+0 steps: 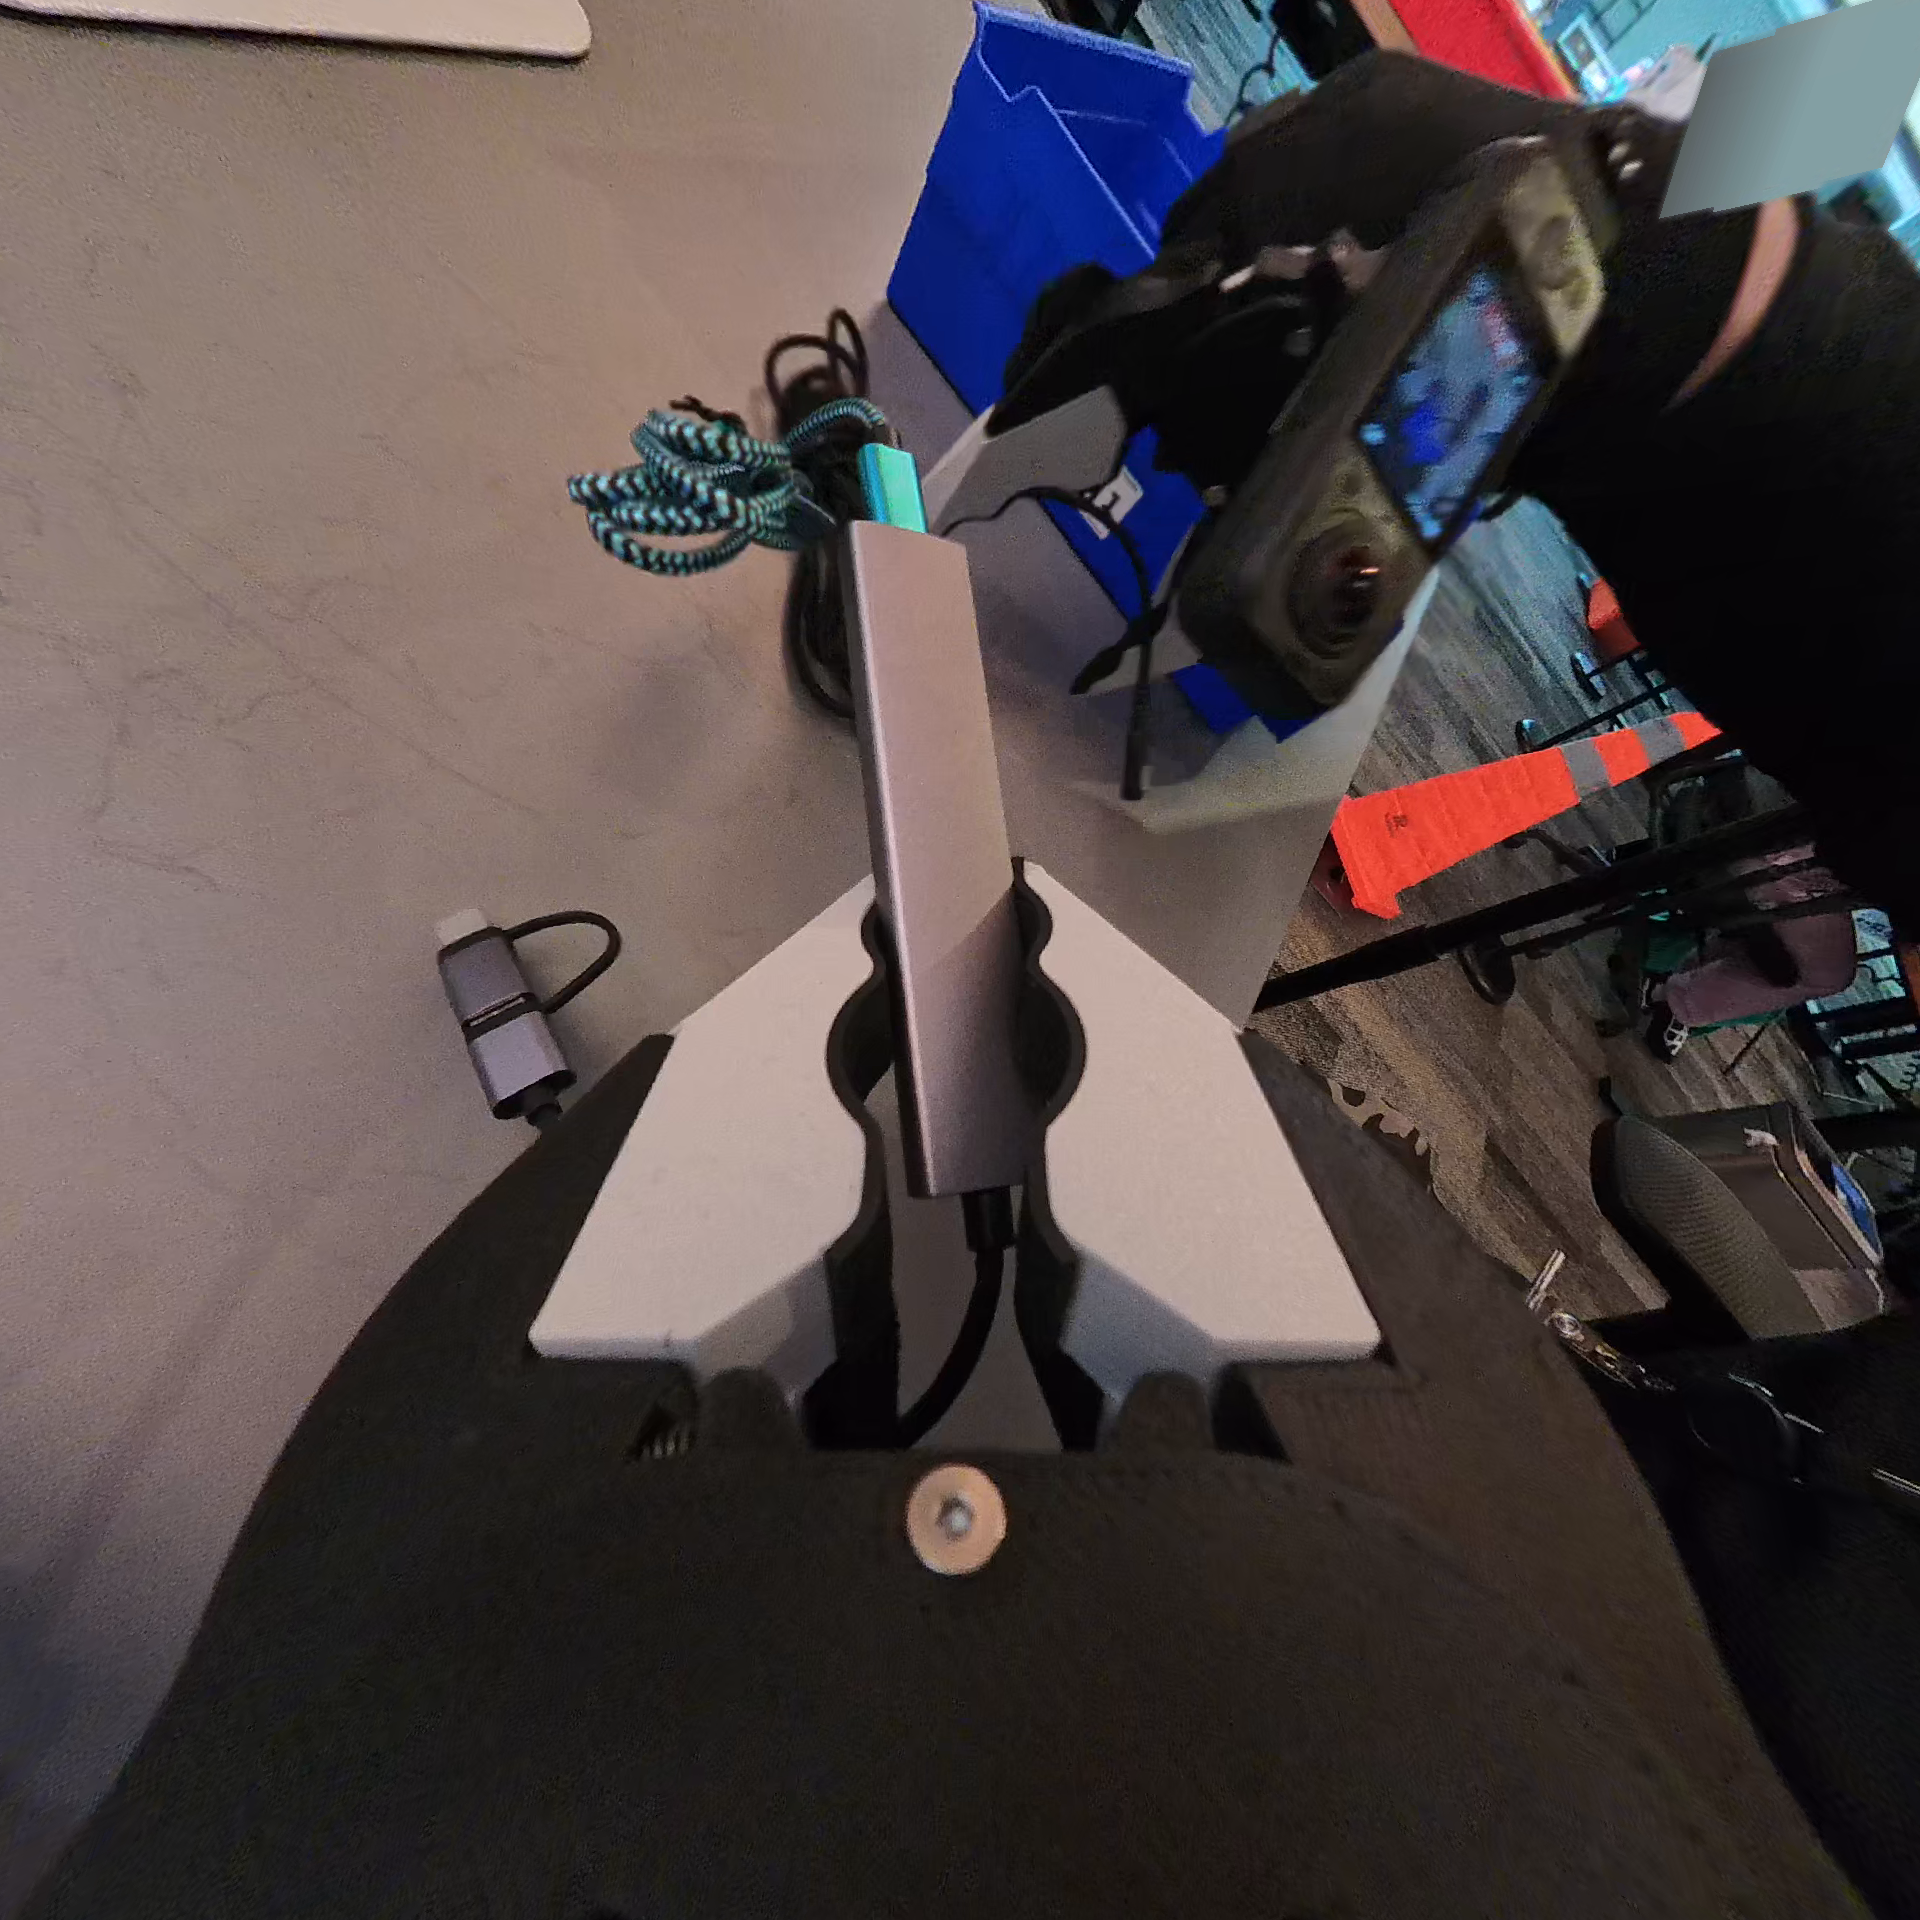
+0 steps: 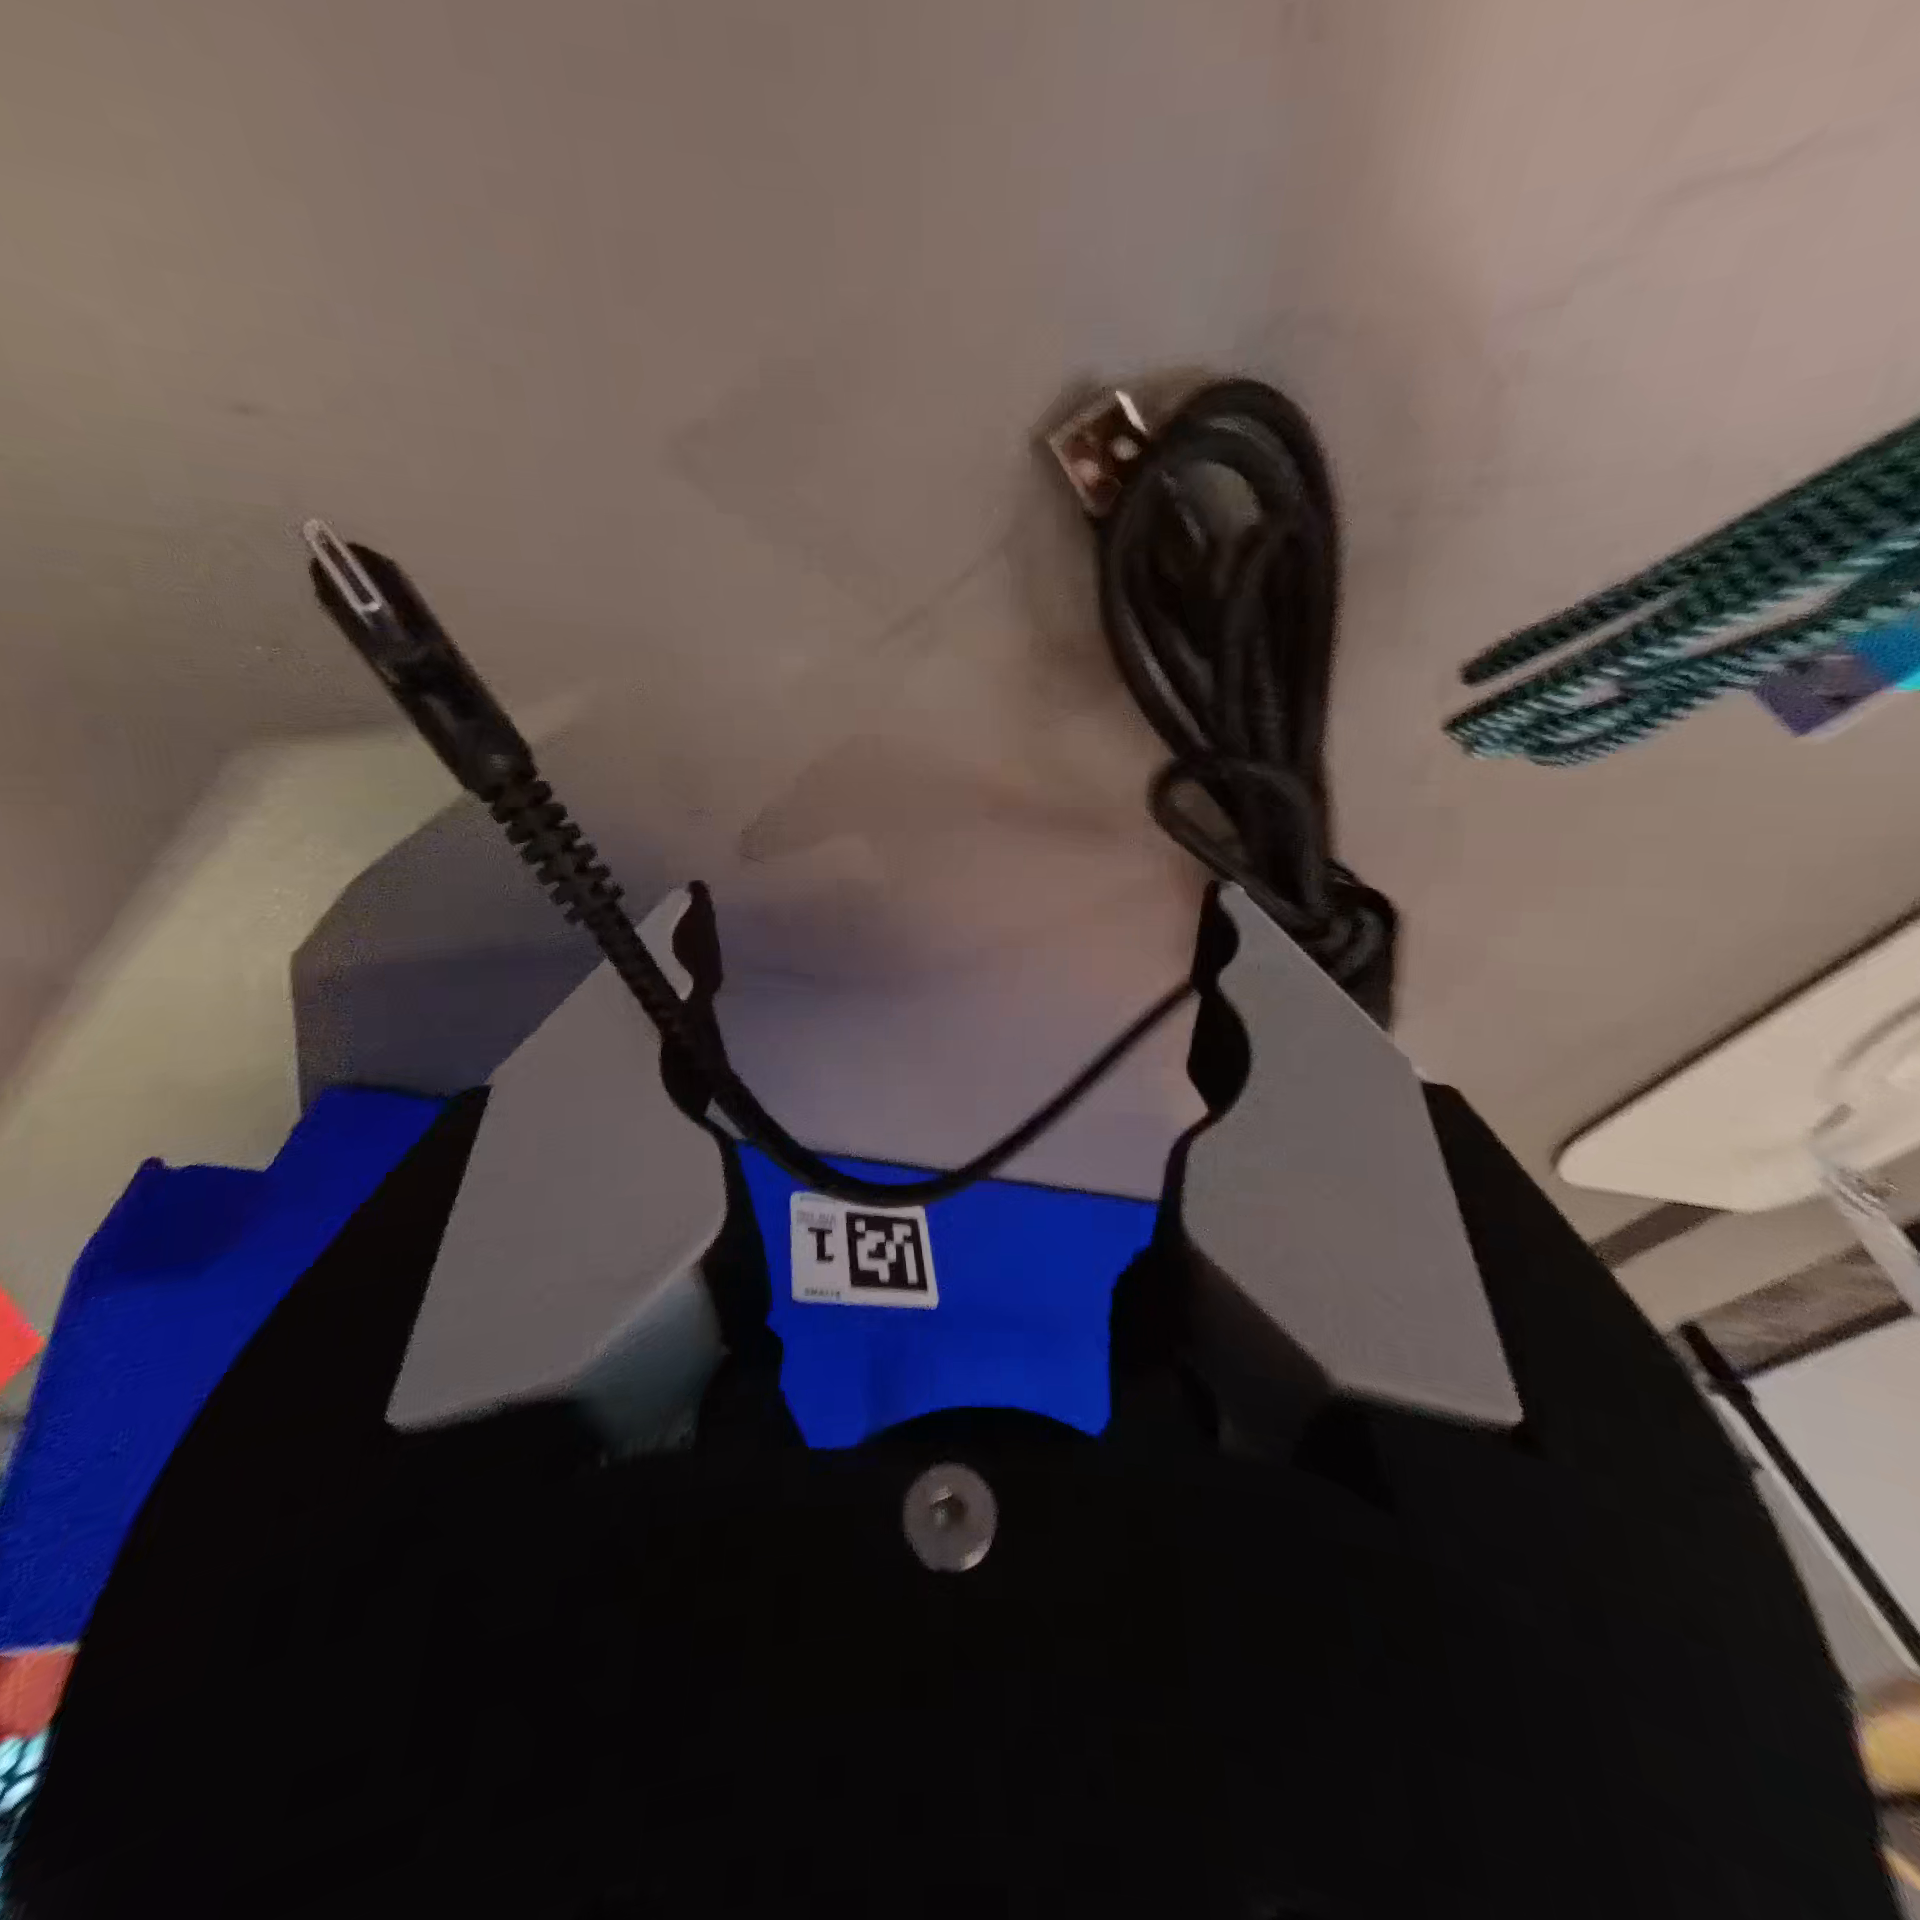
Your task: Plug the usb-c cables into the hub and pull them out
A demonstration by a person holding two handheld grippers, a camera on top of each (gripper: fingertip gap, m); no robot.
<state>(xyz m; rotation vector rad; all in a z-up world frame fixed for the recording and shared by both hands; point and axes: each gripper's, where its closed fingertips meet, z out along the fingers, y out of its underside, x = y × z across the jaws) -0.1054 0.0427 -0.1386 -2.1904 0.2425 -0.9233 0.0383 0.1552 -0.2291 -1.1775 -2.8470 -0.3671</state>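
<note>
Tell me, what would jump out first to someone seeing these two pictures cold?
In the left wrist view, the slim grey hub stands clamped between the left gripper fingers, pointing toward a teal braided cable bundled on the grey table. In the right wrist view, the right gripper is open, and a black cable draped against one finger sticks up past it, its plug free. A bright blue bin sits behind.
</note>
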